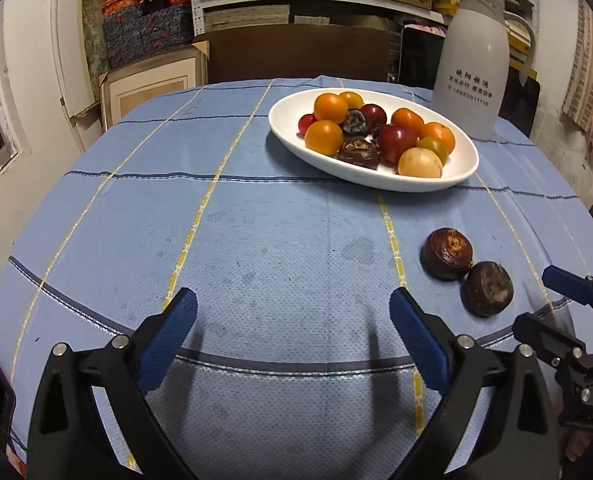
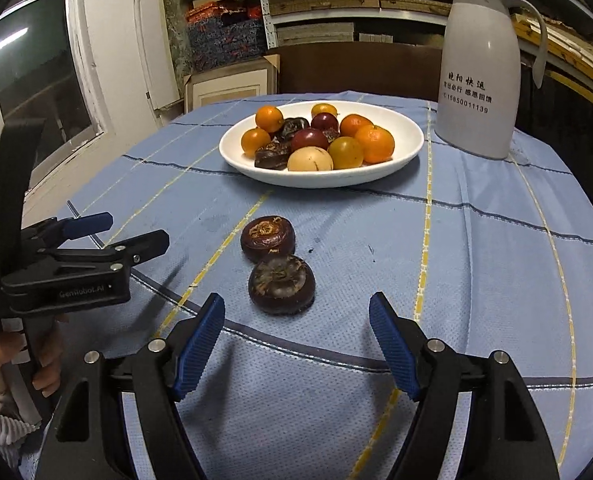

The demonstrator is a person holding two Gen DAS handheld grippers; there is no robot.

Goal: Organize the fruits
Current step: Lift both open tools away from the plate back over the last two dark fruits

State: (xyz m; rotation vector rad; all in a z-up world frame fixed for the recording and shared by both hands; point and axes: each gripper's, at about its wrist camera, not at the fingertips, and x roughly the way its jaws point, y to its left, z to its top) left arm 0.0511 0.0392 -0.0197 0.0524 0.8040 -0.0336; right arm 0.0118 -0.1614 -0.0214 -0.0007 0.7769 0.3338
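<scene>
A white oval plate (image 1: 456,178) (image 2: 232,156) at the far side of the table holds several orange, red, yellow and dark brown fruits. Two dark brown round fruits lie side by side on the blue cloth: the far one (image 1: 446,254) (image 2: 267,238) and the near one (image 1: 489,289) (image 2: 281,284). My left gripper (image 1: 292,308) is open and empty over bare cloth, left of the two fruits. My right gripper (image 2: 296,312) is open and empty, just in front of the near fruit. Each gripper shows at the edge of the other's view (image 1: 564,304) (image 2: 132,232).
A tall grey thermos jug (image 1: 476,60) (image 2: 482,64) stands behind the plate at the right. The blue striped tablecloth (image 1: 256,240) (image 2: 476,260) covers the table. Shelves with boxes and frames fill the background. A window is at the left (image 2: 36,80).
</scene>
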